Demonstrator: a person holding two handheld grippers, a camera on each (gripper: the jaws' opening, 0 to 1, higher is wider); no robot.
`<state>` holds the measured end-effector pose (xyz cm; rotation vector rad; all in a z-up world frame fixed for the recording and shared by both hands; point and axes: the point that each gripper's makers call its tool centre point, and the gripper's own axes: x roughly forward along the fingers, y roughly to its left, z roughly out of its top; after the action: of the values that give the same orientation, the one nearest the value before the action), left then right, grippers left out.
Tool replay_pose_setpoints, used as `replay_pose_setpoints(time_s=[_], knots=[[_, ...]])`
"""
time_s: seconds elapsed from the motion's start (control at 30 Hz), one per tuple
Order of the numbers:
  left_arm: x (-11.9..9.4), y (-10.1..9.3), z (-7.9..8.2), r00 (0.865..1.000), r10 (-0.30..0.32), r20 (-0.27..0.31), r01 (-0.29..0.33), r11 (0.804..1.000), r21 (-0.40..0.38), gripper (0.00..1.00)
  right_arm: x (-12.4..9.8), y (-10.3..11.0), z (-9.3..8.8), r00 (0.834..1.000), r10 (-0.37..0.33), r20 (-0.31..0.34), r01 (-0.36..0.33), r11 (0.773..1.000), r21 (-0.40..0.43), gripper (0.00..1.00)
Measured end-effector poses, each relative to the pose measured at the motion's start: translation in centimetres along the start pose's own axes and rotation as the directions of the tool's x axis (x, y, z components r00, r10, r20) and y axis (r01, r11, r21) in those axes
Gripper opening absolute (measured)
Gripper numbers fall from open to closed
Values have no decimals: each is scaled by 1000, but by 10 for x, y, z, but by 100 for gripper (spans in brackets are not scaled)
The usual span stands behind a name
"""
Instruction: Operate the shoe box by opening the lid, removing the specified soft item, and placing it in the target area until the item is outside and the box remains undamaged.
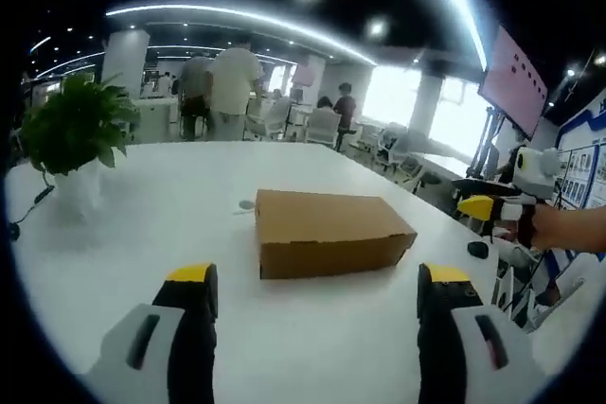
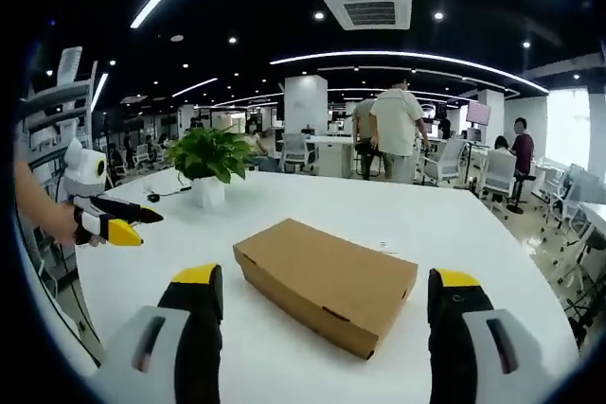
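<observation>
The brown cardboard shoe box (image 1: 327, 232) (image 2: 328, 283) was seen closed on the white table (image 1: 142, 234) (image 2: 454, 224), ahead of both grippers and touched by neither. The left gripper (image 1: 317, 295) and the right gripper (image 2: 327, 295) were held with jaws spread wide. A potted plant (image 1: 74, 134) (image 2: 210, 163) stood well apart.

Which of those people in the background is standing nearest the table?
The person in the light shirt, standing back turned just beyond the white table; the others sit or stand farther off.

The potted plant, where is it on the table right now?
The potted plant stands near the white table's far left edge in the left gripper view, well apart from the closed cardboard box; in the right gripper view it sits behind the box.
</observation>
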<state>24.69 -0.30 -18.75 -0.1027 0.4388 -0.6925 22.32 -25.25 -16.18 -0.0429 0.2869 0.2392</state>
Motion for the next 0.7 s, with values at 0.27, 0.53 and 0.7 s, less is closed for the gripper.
replay_pose_setpoints(time_s=[0.27,0.53,0.7], knots=[[24,5,9,1000,-13,0,13,995,95,93,26,-13,-1,999,33,8,-33,999,-10,90],[46,43,18,996,73,-52,-69,995,67,97,34,-30,-14,996,-13,-89,10,1000,-30,89],[45,45,21,996,75,-51,-71,994,78,97,41,-31,-17,995,7,-102,-12,999,-50,90]])
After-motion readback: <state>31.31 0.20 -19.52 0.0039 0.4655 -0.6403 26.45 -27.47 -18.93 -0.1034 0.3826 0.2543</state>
